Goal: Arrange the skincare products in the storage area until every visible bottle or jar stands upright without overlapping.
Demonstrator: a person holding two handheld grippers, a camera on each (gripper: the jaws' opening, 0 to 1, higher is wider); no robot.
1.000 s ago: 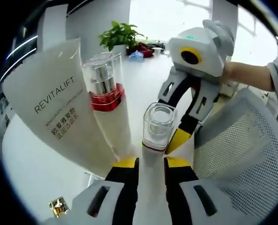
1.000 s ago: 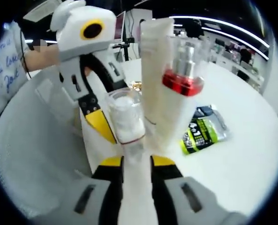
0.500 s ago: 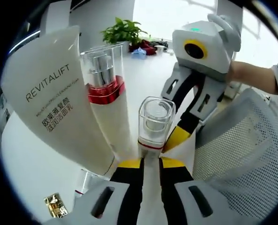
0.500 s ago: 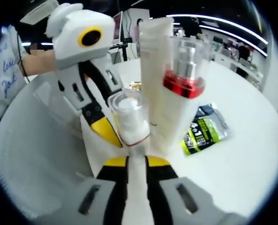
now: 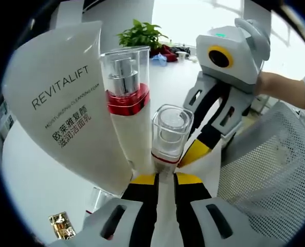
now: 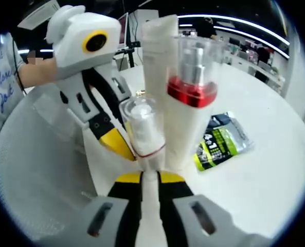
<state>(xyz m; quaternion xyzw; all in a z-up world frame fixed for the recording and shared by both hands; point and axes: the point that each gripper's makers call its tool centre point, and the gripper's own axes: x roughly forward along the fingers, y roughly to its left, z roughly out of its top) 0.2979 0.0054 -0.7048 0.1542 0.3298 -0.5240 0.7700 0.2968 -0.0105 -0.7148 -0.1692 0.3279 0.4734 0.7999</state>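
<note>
Three skincare items, close together. Small white bottle w/ clear square cap [image 5: 169, 135] and thin red band under the cap: upright, nearest the camera in both views, lower body hidden. Just beside it, taller white pump bottle [image 5: 126, 110] w/ clear cap over silver pump and wide red collar, upright, leaning a bit in left gripper view. Behind that, big white tube [image 5: 65, 113] printed "REVITALIFT", crimped wide end up, touching or nearly touching the pump bottle; can't tell which.

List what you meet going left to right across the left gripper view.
White tube → pump bottle with red collar → small clear-capped bottle → the other claw → white mesh basket.
</note>
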